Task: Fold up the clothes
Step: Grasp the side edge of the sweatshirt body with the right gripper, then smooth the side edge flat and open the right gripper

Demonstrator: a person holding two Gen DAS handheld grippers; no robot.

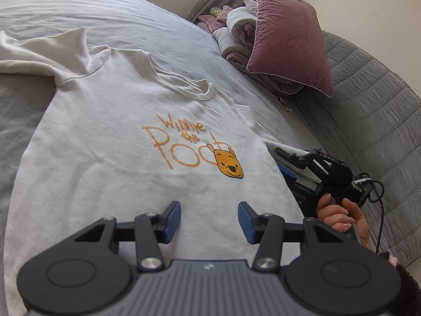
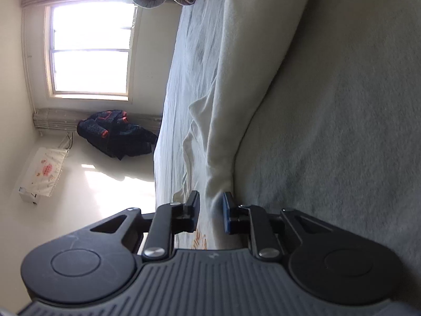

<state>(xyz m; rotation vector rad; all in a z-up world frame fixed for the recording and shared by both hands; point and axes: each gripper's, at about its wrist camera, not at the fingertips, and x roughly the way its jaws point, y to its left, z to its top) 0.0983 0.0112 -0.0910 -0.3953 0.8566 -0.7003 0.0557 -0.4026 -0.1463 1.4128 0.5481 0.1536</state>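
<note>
White T-shirt (image 1: 126, 137) spread front-up on the bed (image 1: 131, 13), left gripper (image 1: 209, 222) above its lower front with fingers spread and empty, right gripper (image 2: 210, 212) turned sideways at shirt's edge, narrow gap, fabric between, pinch unclear

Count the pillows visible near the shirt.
1: a mauve pillow propped on folded bedding at the bed's far end, beyond the white shirt. More may be hidden behind.
</note>
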